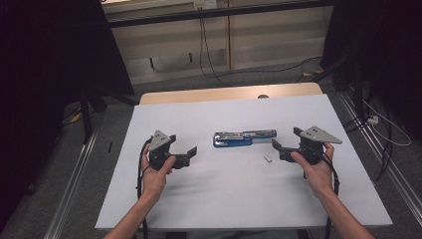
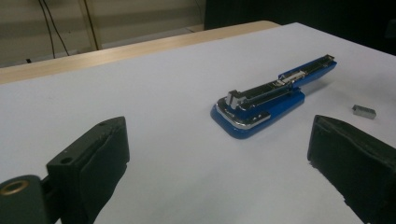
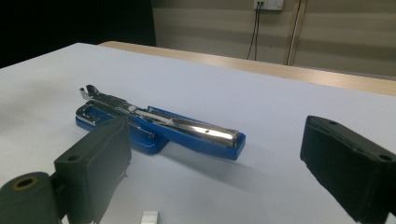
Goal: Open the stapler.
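Observation:
A blue stapler [image 1: 244,138], swung open flat with its metal magazine showing, lies at the middle of the white table [image 1: 224,199]. A small strip of staples [image 1: 268,159] rests just in front of its right end. My left gripper [image 1: 188,155] is held to the left of the stapler, open and empty, and points toward it. My right gripper [image 1: 284,137] sits to the right of the stapler, open and empty. In the left gripper view the stapler [image 2: 261,105] and the staple strip [image 2: 364,111] lie ahead of the jaws. In the right gripper view the stapler [image 3: 187,128] lies ahead and the staple strip [image 3: 150,217] close below.
A wooden strip [image 1: 229,93] runs along the table's far edge. Beyond it are grey floor, black cables [image 1: 209,59] and a pale wall. Dark stands flank the table on both sides.

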`<state>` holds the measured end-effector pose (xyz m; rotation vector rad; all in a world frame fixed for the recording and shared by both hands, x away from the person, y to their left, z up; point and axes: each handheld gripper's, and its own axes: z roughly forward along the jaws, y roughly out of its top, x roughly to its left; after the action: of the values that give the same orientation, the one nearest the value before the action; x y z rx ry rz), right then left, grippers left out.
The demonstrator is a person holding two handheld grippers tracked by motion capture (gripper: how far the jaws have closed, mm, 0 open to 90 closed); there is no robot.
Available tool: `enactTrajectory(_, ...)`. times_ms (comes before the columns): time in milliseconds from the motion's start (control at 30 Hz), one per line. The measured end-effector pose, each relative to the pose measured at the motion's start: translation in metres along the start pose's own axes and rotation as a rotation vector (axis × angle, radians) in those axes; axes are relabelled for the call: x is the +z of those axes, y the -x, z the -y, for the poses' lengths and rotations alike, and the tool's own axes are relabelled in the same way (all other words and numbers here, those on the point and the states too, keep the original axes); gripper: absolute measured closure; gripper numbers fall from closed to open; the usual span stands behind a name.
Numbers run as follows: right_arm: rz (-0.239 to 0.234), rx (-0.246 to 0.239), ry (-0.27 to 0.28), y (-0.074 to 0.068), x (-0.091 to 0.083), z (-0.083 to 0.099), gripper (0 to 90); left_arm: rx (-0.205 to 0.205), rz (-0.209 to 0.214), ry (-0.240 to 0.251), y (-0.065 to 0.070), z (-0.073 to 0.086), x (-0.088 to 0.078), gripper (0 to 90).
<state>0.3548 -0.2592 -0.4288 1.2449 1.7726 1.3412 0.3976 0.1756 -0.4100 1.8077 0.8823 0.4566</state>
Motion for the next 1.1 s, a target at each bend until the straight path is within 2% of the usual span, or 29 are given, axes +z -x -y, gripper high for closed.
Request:
enactTrajectory(67, 0.006, 0.000, 0.000, 0.001, -0.004, 0.002, 8.6, -0.011, 0.000, 0.002, -0.001, 0.001, -0.004, 5.8)
enactTrajectory(133, 0.010, 0.002, 0.006, 0.002, -0.007, 0.003, 8.6, -0.002, -0.011, -0.002, -0.001, 0.002, -0.008, 5.8)
enactTrajectory(233, 0.014, 0.006, 0.015, 0.001, -0.013, 0.003, 8.7, 0.017, -0.012, -0.002, 0.004, 0.003, -0.017, 5.6)
enactTrajectory(267, 0.014, 0.004, 0.015, 0.000, -0.015, 0.004, 8.7, 0.003, -0.017, 0.005, 0.006, 0.004, -0.019, 5.6)
enactTrajectory(333, 0.018, -0.007, 0.012, -0.001, -0.019, 0.006, 8.8, 0.006, -0.022, -0.005, 0.007, 0.007, -0.024, 5.6)
enactTrajectory(467, 0.031, 0.007, 0.011, 0.000, -0.027, 0.012, 10.2, 0.056, -0.023, -0.038, 0.009, 0.014, -0.035, 5.6)
enactTrajectory(833, 0.034, 0.019, 0.009, -0.004, -0.045, 0.019, 9.5, -0.002, -0.073, -0.001, 0.006, 0.031, -0.062, 5.6)
enactTrajectory(900, 0.032, 0.022, 0.010, -0.004, -0.045, 0.020, 9.3, -0.008, -0.080, -0.006, 0.008, 0.033, -0.068, 5.6)
enactTrajectory(1000, 0.028, 0.023, 0.006, -0.005, -0.043, 0.020, 9.4, 0.005, -0.066, -0.003, 0.011, 0.036, -0.074, 5.3)
enactTrajectory(1067, 0.027, 0.011, -0.007, -0.007, -0.041, 0.021, 9.6, 0.006, -0.084, 0.005, 0.011, 0.038, -0.076, 5.7)
enactTrajectory(1100, 0.023, 0.008, -0.012, -0.008, -0.041, 0.020, 9.2, -0.006, -0.093, 0.017, 0.010, 0.038, -0.076, 5.9)
